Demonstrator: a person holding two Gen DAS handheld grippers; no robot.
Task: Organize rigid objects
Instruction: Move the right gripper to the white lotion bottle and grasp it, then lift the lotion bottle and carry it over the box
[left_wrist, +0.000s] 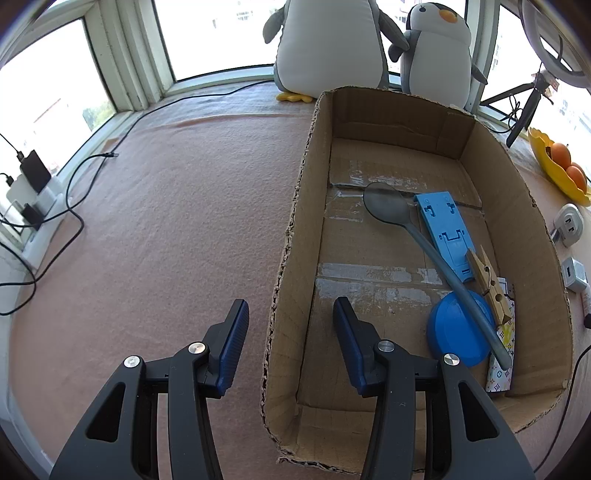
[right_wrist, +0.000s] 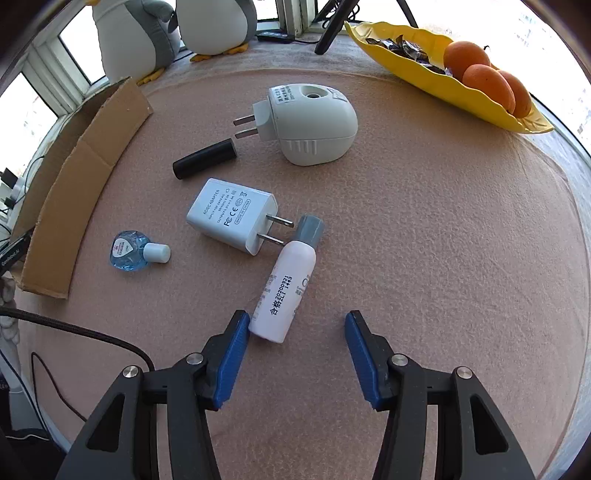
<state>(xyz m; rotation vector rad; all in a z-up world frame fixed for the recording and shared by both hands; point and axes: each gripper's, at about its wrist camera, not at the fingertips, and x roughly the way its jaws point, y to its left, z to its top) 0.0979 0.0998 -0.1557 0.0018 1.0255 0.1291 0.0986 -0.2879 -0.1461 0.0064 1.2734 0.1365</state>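
Note:
The cardboard box (left_wrist: 295, 229) holds a grey spoon (left_wrist: 388, 206), a blue plastic stand (left_wrist: 445, 229), a wooden clothespin (left_wrist: 487, 284), a blue round lid (left_wrist: 454, 332) and a patterned packet (left_wrist: 502, 354). My left gripper (left_wrist: 288, 306) hangs open over the box's left wall, one finger on each side, gripping nothing. On the pink cloth lie a white bottle with a grey cap (right_wrist: 288, 288), a white adapter (right_wrist: 232, 214), a black cylinder (right_wrist: 205, 158), a white plug-in device (right_wrist: 314, 122) and a small blue bottle (right_wrist: 129, 251). My right gripper (right_wrist: 296, 317) is open; its left pad (right_wrist: 236, 339) is beside the white bottle's base.
Two plush penguins (left_wrist: 332, 44) stand at the window behind the box. A yellow dish (right_wrist: 424, 70) with oranges (right_wrist: 487, 85) sits at the far right. The box wall (right_wrist: 74, 184) is at the left in the right wrist view. Cables and chargers (left_wrist: 33, 192) lie along the left sill.

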